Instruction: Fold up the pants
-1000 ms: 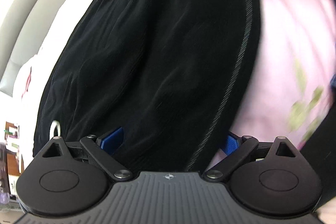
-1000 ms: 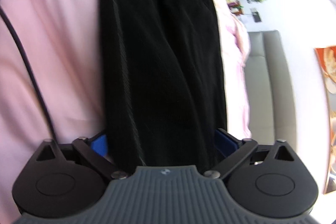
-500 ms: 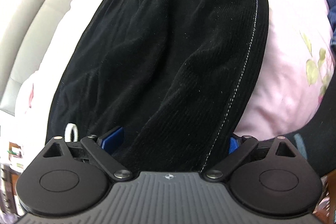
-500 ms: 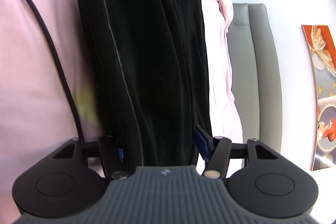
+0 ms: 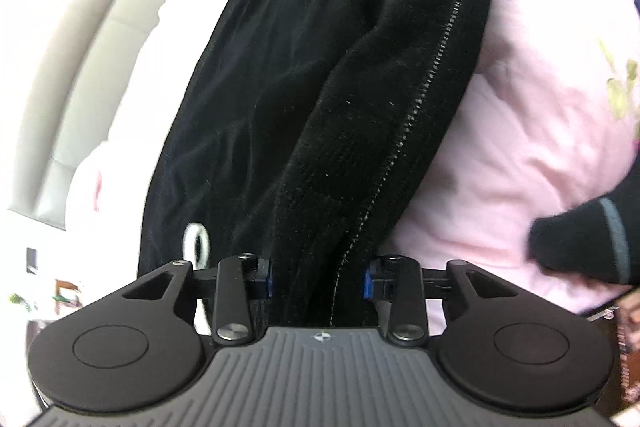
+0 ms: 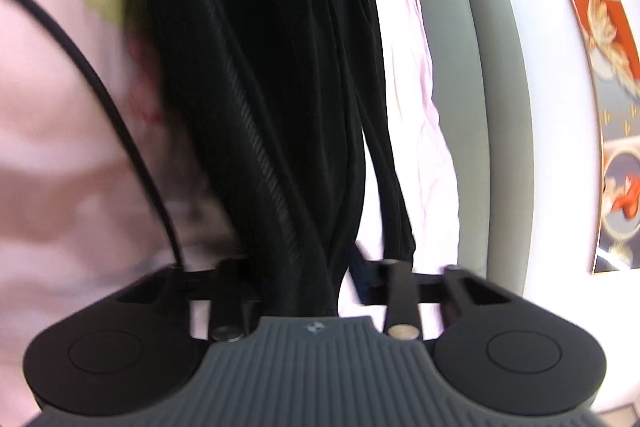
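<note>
The black corduroy pants (image 5: 320, 99) with a pale stitched side seam stretch away from both grippers over a pink bedsheet (image 5: 520, 147). My left gripper (image 5: 316, 281) is shut on a bunched end of the pants, near a white drawstring loop (image 5: 197, 243). In the right wrist view the pants (image 6: 272, 75) hang in long folds. My right gripper (image 6: 308, 279) is closed on the other bunched end; its blue pads are mostly hidden by cloth.
A grey headboard (image 6: 492, 107) and a wall picture (image 6: 608, 107) lie to the right. A thin black cable (image 6: 120, 131) crosses the pink sheet. A dark sleeve (image 5: 588, 239) shows at the left view's right edge.
Both grippers' jaws have narrowed onto the pants from wide open. The cloth has gathered into a tighter bunch between the fingers and looks pulled taut.
</note>
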{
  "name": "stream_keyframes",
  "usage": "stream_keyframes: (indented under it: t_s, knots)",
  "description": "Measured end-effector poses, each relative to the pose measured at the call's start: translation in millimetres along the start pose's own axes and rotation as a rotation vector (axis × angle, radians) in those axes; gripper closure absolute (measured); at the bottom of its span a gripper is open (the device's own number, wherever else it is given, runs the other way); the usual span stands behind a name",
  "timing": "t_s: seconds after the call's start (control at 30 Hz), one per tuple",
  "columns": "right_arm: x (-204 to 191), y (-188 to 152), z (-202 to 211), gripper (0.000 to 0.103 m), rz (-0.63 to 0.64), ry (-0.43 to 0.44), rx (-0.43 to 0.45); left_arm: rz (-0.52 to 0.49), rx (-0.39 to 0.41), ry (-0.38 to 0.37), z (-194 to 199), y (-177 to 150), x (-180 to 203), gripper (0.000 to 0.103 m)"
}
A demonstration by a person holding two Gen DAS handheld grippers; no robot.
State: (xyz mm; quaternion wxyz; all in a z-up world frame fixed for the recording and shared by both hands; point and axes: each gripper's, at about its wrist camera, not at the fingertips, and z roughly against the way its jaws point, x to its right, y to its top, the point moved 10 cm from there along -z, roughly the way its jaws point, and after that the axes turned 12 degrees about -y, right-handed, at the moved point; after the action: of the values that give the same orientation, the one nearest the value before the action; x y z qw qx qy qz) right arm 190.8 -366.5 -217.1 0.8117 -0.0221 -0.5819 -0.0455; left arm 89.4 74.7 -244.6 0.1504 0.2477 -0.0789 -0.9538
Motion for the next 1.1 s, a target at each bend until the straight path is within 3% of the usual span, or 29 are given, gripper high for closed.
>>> stream_keyframes:
  t_s: [0.03, 0.13, 0.43, 0.73, 0.93, 1.1]
  knots:
    - [3, -2, -2, 0.103, -0.011, 0.005, -0.014, 0.0, 0.002, -0.013, 2, -2, 1, 0.068]
    - [17, -5, 0, 0.103, -0.037, -0.023, -0.006, 0.021, 0.046, 0.003, 15, 2, -7, 0.075]
    - [109, -2, -12, 0.102, -0.182, -0.159, 0.007, 0.207, 0.167, 0.096, 67, 13, -89, 0.075]
    - [110, -2, -30, 0.102, -0.145, -0.128, 0.022, 0.199, 0.16, 0.066, 54, 18, -118, 0.075]
    - [148, 7, -79, 0.102, -0.133, -0.115, 0.025, 0.22, 0.157, 0.057, 36, 31, -206, 0.075]
    - [154, 27, -154, 0.102, -0.054, -0.002, -0.009, 0.317, 0.118, -0.017, -29, 37, -279, 0.075]
